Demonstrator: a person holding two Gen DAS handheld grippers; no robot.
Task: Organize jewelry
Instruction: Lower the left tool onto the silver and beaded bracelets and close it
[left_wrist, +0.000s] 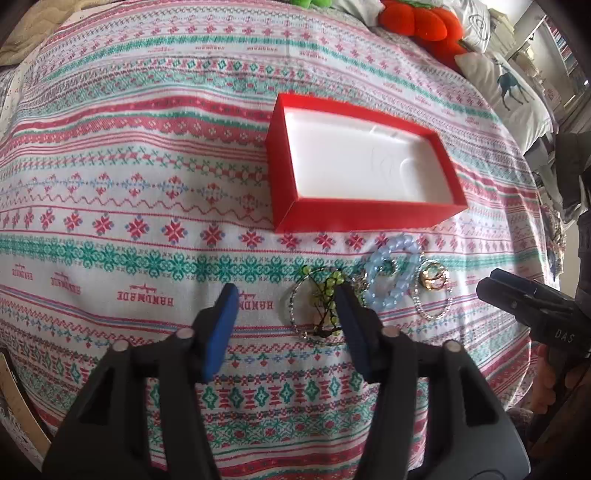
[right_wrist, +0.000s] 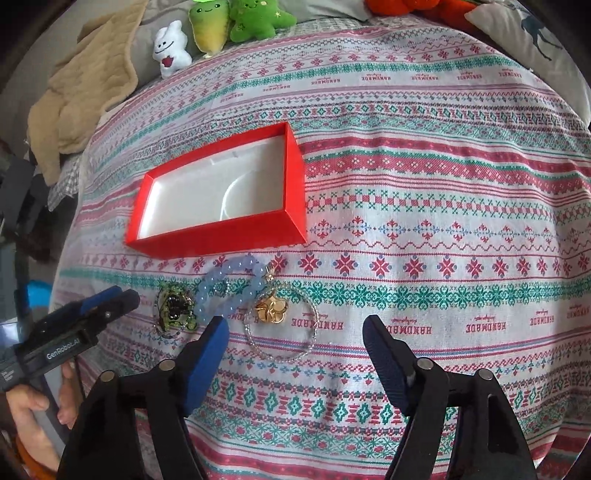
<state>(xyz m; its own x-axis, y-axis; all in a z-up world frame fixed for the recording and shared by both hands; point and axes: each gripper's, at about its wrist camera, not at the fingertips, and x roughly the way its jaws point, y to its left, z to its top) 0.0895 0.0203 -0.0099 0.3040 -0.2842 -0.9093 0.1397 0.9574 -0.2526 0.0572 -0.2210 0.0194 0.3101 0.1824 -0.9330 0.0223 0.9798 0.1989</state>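
A red box (left_wrist: 364, 218) with a white lining lies open on the patterned cloth (left_wrist: 147, 184). Nothing lies inside the box. The jewelry is on the cloth just in front of the near wall of the box, in a short row.

From the left wrist view, the green piece (left_wrist: 325, 295) is a wire ring with green beads and dark wire inside it. Beside it on the right is the blue bracelet (left_wrist: 391, 273), made of pale blue round beads and folded on itself. The blue bracelet touches the green piece at one side. Further right is the gold piece (left_wrist: 434, 278), which lies at the top of a thin silver hoop (left_wrist: 432, 302).

The left gripper (left_wrist: 286, 295) hovers low over the cloth with its jaws wide apart, and it holds nothing. Its right finger (left_wrist: 349, 314) covers part of the green piece, but I cannot tell if it touches it.

In the right wrist view, the right gripper (right_wrist: 293, 328) is also wide open and has hold of nothing. The silver hoop (right_wrist: 282, 325) lies between its two fingers, nearer to the left one, and the gold piece (right_wrist: 271, 304) is inside the hoop. The blue bracelet (right_wrist: 231, 291) is just beyond the left fingertip.

Some plush toys (right_wrist: 221, 26) sit at the far edge of the cloth.
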